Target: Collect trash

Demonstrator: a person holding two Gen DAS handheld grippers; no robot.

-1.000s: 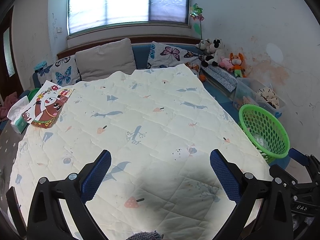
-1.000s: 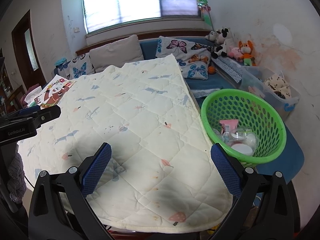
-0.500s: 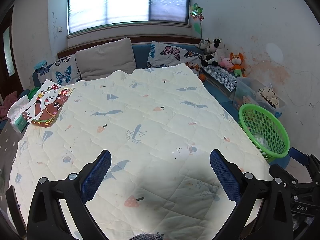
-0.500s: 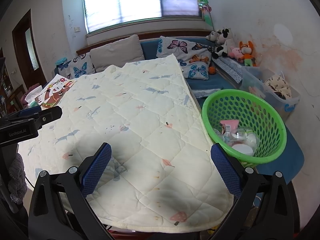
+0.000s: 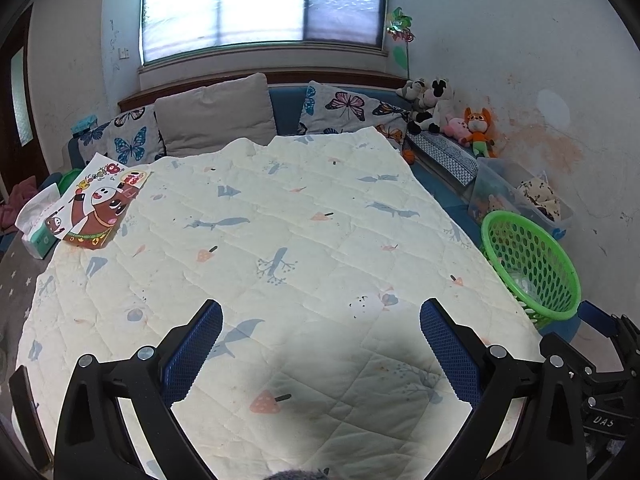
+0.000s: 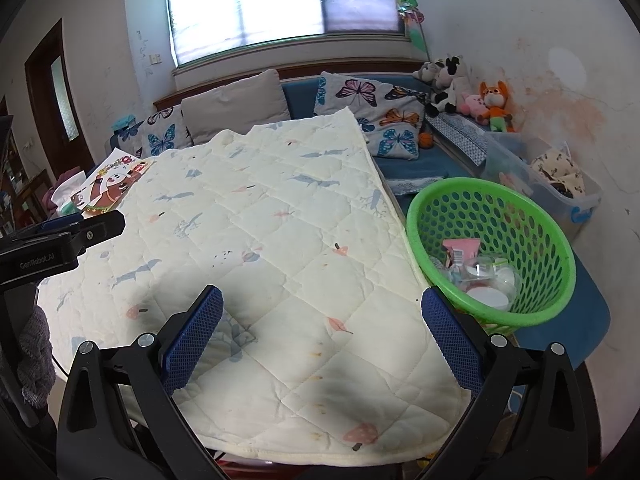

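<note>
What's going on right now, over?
Both claws, left and right, open, empty. Trash sits in green basket. Quilt shows no loose trash, nothing blocking.

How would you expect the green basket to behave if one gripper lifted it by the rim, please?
The green basket is perforated plastic, so it is probably light and slightly flexible. The wrappers and cups inside look light too, yet lifting by one side would likely tilt it, and they might slide.

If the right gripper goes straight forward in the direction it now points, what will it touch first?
Most likely the quilted blanket. The right gripper is open and empty, aimed across it; nothing else lies between the fingers. The green basket stands off to its right, though depth is hard to judge.
</note>
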